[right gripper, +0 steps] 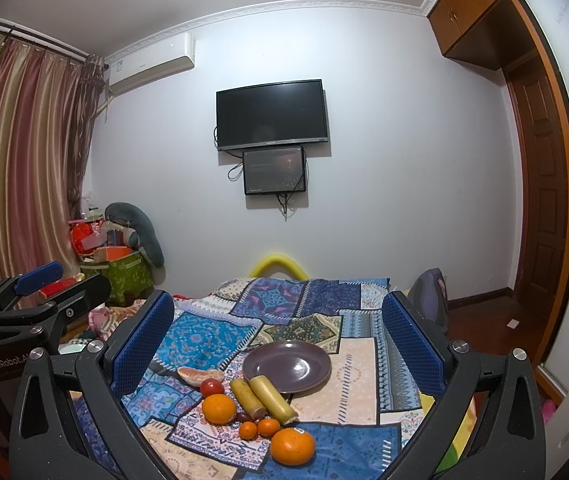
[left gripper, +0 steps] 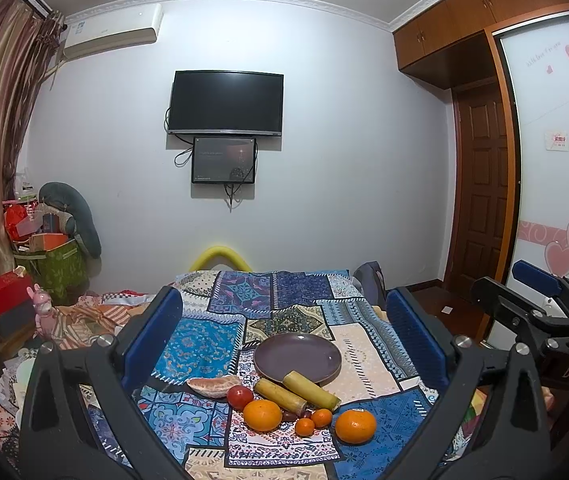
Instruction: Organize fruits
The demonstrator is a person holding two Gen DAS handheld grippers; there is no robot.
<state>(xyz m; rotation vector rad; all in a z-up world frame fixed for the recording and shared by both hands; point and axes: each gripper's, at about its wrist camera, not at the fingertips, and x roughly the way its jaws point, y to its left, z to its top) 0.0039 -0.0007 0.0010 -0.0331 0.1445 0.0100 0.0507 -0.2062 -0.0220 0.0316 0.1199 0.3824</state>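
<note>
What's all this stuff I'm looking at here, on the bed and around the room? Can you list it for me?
plate: 1, dull purple, empty, on the patchwork cloth
sugarcane pieces: 2, yellow-green, side by side, one end over the plate's near rim
large oranges: 2, orange, nearest the camera
small oranges: 2, orange, between the large ones
tomato: 1, red, left of the cane
pomelo wedge: 1, pinkish, far left
dark small fruits: number unclear, under the cane ends
television: 1, black, on the wall
left gripper: blue pads, open
right gripper: blue pads, open
</note>
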